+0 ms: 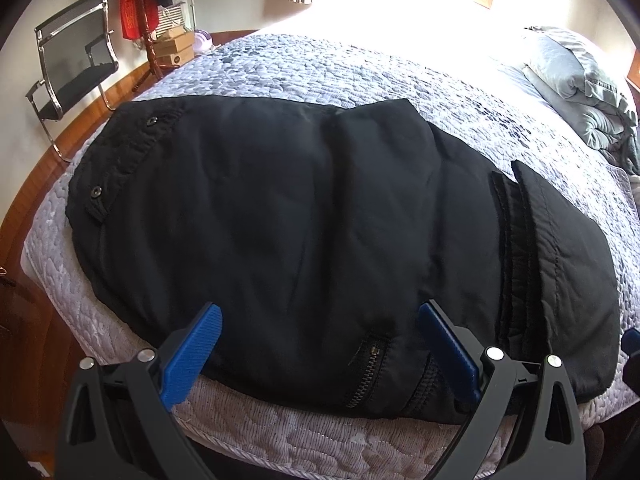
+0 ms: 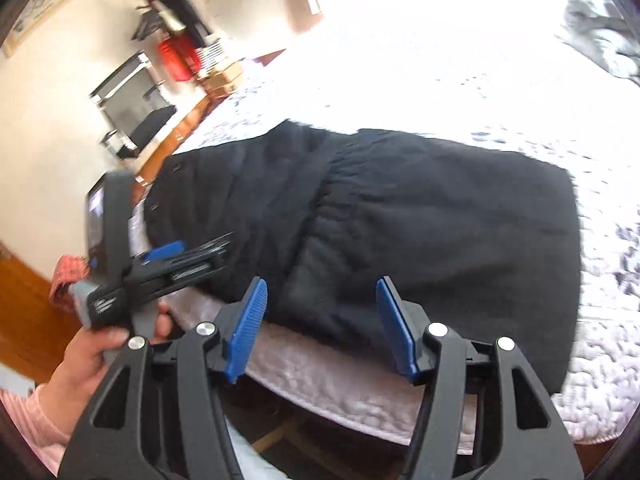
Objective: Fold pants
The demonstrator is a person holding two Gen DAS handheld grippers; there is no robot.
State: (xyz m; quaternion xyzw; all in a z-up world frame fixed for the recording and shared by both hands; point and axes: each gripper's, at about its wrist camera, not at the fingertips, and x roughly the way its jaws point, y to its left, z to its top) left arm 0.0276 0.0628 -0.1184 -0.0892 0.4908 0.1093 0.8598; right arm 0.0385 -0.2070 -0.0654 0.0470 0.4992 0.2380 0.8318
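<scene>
right hand-held gripper (image 2: 320,326): jaws spread, nothing pinched, over the pants' near edge
left hand-held gripper (image 1: 320,354): spread, empty, straddling the near edge by the zipper (image 1: 370,368)
pants (image 1: 300,220): folded, on the bed (image 1: 360,72), long axis left-right, just ahead of both

Black pants (image 1: 304,216) are seen laid folded on a quilted bedspread (image 1: 360,76). The left gripper (image 1: 320,336) is held with its blue fingers (image 1: 192,356) spread wide over the near hem, apparently not pressing the cloth. A grey pillow (image 1: 576,80) is glimpsed far right.
</scene>
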